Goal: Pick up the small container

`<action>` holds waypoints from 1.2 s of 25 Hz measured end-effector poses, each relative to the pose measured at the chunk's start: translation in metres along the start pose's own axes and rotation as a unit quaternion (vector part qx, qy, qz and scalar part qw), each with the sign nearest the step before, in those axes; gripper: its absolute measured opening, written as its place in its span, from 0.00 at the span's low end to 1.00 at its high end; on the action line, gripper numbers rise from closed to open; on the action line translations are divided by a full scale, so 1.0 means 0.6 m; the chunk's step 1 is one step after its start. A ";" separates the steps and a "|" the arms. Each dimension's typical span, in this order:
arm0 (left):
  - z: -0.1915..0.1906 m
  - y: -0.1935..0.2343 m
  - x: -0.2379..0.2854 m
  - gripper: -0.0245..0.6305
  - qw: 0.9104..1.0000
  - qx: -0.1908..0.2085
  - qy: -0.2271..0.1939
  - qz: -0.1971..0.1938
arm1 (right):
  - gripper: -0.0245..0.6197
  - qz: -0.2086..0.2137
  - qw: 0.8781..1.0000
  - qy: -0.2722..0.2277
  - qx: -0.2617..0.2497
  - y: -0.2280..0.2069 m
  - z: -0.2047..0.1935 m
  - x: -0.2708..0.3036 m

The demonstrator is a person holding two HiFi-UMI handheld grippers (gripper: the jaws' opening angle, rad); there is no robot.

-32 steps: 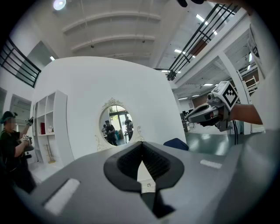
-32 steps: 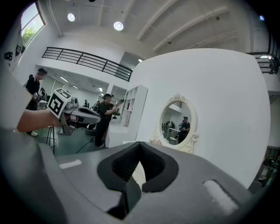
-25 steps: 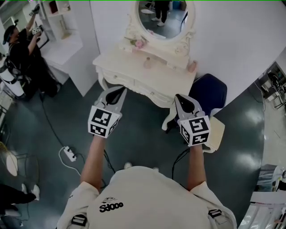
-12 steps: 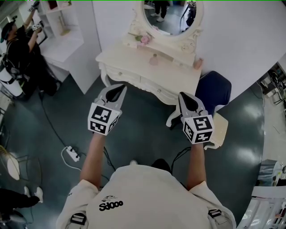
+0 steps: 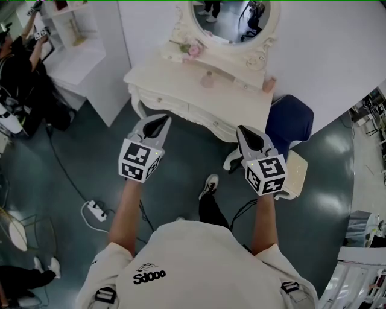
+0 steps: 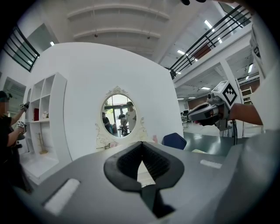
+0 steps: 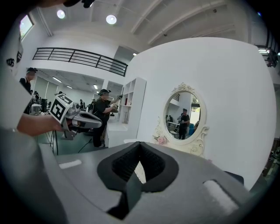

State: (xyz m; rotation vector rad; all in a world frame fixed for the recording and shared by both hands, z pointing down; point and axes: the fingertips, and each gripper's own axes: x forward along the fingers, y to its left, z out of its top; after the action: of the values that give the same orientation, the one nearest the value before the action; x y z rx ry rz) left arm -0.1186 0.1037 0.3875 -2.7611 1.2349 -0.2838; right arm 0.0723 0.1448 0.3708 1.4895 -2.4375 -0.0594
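A small pale container (image 5: 208, 79) stands on the cream vanity table (image 5: 175, 84), below the oval mirror (image 5: 232, 18). A pink cup-like item (image 5: 269, 84) sits at the table's right end. Both grippers hang in the air over the dark floor, short of the table and pointing toward it. The left gripper (image 5: 158, 122) has its jaws shut and empty; its own view shows the tips (image 6: 141, 144) meeting. My right gripper (image 5: 247, 134) is likewise shut with nothing in it (image 7: 140, 143). Each gripper view shows the other gripper off to the side (image 6: 210, 113) (image 7: 81, 122).
A blue chair (image 5: 289, 124) and a cream seat (image 5: 295, 175) stand right of the table. A white shelf unit (image 5: 78, 42) and a person (image 5: 21, 66) are at the left. A power strip (image 5: 93, 209) with a cable lies on the floor. My shoe (image 5: 208, 184) is stepping forward.
My leg and shoe have come into view between the arms as I step toward the table. Both grippers stay shut and keep their place in front of me.
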 end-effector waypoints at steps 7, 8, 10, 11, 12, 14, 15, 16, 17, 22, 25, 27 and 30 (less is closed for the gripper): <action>-0.016 0.070 0.112 0.07 1.000 -0.004 0.016 0.011 | 0.04 -0.005 1.000 -0.001 0.012 -0.098 -0.010 0.123; -0.015 0.081 0.131 0.07 1.000 -0.004 0.017 0.013 | 0.04 -0.007 1.000 0.004 0.017 -0.116 -0.012 0.143; -0.010 0.100 0.170 0.07 1.000 -0.002 0.020 0.015 | 0.04 -0.011 1.000 0.012 0.026 -0.155 -0.014 0.183; -0.005 0.110 0.191 0.07 1.000 -0.001 0.020 0.017 | 0.04 -0.009 0.999 0.014 0.027 -0.174 -0.013 0.202; 0.000 0.121 0.212 0.07 1.000 -0.002 0.019 0.021 | 0.04 -0.006 1.000 0.015 0.027 -0.192 -0.011 0.222; 0.010 0.143 0.259 0.07 0.999 -0.007 0.019 0.027 | 0.04 0.003 1.000 0.016 0.023 -0.229 -0.007 0.260; 0.015 0.152 0.282 0.07 0.999 -0.010 0.019 0.029 | 0.04 0.007 1.000 0.016 0.021 -0.248 -0.005 0.278; 0.018 0.160 0.306 0.07 0.999 -0.012 0.020 0.031 | 0.04 0.011 1.000 0.016 0.020 -0.267 -0.003 0.295; 0.020 0.169 0.328 0.07 0.999 -0.015 0.022 0.032 | 0.04 0.014 1.000 0.017 0.019 -0.286 -0.001 0.312; 0.025 0.206 0.426 0.07 0.998 -0.029 0.030 0.041 | 0.04 0.026 0.999 0.019 0.013 -0.367 0.002 0.390; 0.025 0.221 0.477 0.07 0.998 -0.032 0.036 0.044 | 0.04 0.034 0.999 0.021 0.017 -0.408 -0.003 0.429; 0.023 0.230 0.504 0.07 0.998 -0.034 0.041 0.044 | 0.04 0.037 0.999 0.021 0.021 -0.429 -0.007 0.452; 0.013 0.249 0.535 0.07 0.997 -0.041 0.050 0.046 | 0.04 0.041 0.999 0.019 0.019 -0.447 -0.011 0.484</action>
State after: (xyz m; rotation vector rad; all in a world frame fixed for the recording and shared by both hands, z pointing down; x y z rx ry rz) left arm -0.0159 -0.2348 0.3954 -2.7799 1.4230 -0.3743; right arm 0.1819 -0.2343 0.3919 1.3915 -2.4797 0.0312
